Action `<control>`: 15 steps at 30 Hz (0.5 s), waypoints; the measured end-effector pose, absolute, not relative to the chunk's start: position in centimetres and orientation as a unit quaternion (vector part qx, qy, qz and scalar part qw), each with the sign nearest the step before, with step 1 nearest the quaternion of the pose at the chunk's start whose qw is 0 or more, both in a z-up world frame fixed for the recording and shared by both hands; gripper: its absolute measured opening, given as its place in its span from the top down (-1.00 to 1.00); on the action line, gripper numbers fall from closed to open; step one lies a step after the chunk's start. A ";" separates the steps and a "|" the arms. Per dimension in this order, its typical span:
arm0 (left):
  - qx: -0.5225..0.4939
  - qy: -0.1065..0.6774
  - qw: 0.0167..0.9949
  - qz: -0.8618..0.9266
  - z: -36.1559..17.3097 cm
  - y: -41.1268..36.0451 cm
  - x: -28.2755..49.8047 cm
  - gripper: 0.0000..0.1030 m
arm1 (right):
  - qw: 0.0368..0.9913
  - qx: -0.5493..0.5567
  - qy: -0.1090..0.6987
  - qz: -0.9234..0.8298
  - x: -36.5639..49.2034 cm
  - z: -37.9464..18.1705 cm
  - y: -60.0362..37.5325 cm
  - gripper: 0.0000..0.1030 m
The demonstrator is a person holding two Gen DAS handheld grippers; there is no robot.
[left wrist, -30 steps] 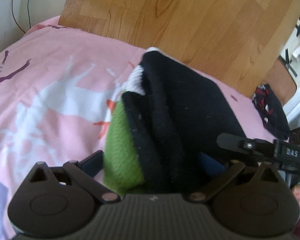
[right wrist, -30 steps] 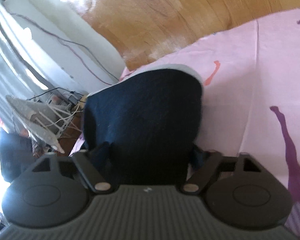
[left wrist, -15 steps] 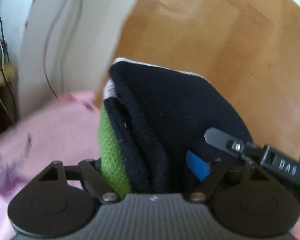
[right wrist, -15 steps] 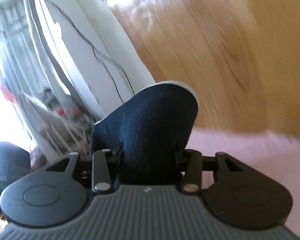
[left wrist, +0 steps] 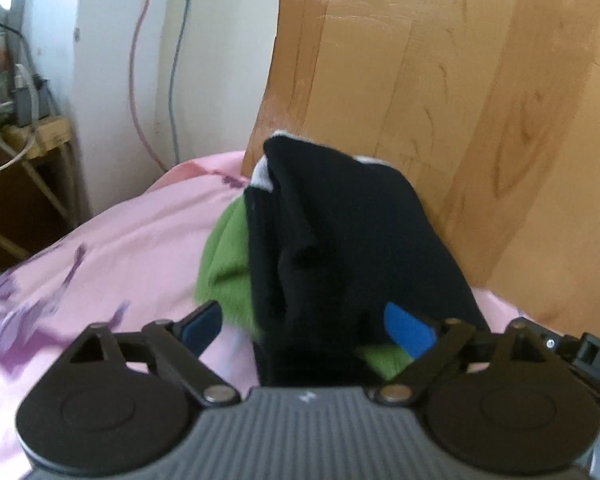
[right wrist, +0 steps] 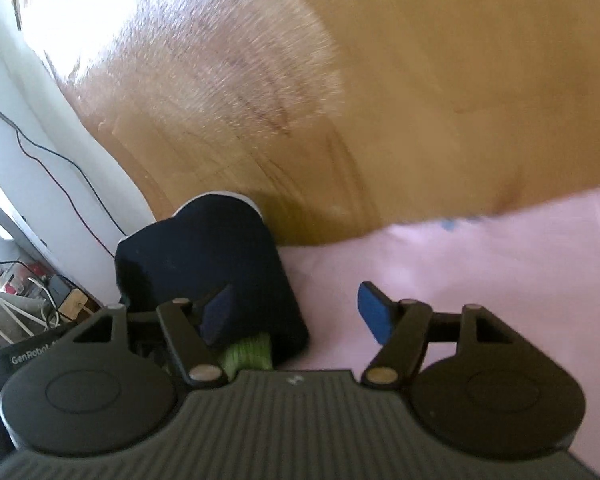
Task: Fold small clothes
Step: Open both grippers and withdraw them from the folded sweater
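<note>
A folded bundle of small clothes, black outside with green knit and a white edge point(left wrist: 340, 248), lies on the pink bedsheet point(left wrist: 132, 240) against the wooden headboard point(left wrist: 460, 100). My left gripper point(left wrist: 306, 326) is open, its blue pads apart on either side of the bundle's near end. In the right wrist view the bundle point(right wrist: 204, 264) sits at the left by the left pad. My right gripper point(right wrist: 296, 312) is open, with bare pink sheet point(right wrist: 460, 264) between its pads.
The headboard point(right wrist: 340, 100) stands close behind the bundle. A white wall with hanging cables point(left wrist: 152, 60) and a cluttered side stand point(left wrist: 16, 120) are past the bed's left edge. The right gripper's body point(left wrist: 580, 356) shows at the left wrist view's right edge.
Both grippers were shut on the bundle and carried it up toward the headboard. Now both have opened and the bundle rests on the sheet by the headboard.
</note>
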State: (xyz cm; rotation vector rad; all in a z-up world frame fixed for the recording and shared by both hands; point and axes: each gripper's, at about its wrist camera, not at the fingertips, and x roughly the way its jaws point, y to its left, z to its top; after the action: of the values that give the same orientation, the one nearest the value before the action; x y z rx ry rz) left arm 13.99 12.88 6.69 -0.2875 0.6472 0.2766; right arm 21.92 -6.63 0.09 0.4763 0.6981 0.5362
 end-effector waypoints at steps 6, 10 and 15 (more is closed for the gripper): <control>-0.110 0.328 0.923 0.167 5.9 9.9 8.3 -0.86 | 0.884 0.203 0.353 0.231 15.0 0.2 -9.0 -0.48; -0.087 0.338 0.920 0.178 4.7 8.2 5.7 -0.89 | 0.888 0.180 0.356 0.231 10.2 0.1 -9.7 -0.52; -0.076 0.350 0.914 0.191 3.6 6.9 3.5 -0.93 | 0.901 0.143 0.337 0.234 6.4 0.8 -9.2 -0.64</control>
State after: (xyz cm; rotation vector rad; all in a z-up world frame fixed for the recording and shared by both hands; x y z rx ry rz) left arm 3.47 6.95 3.63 -0.1571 0.7217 0.3929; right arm 6.44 -9.20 0.78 0.2959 0.6968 0.4836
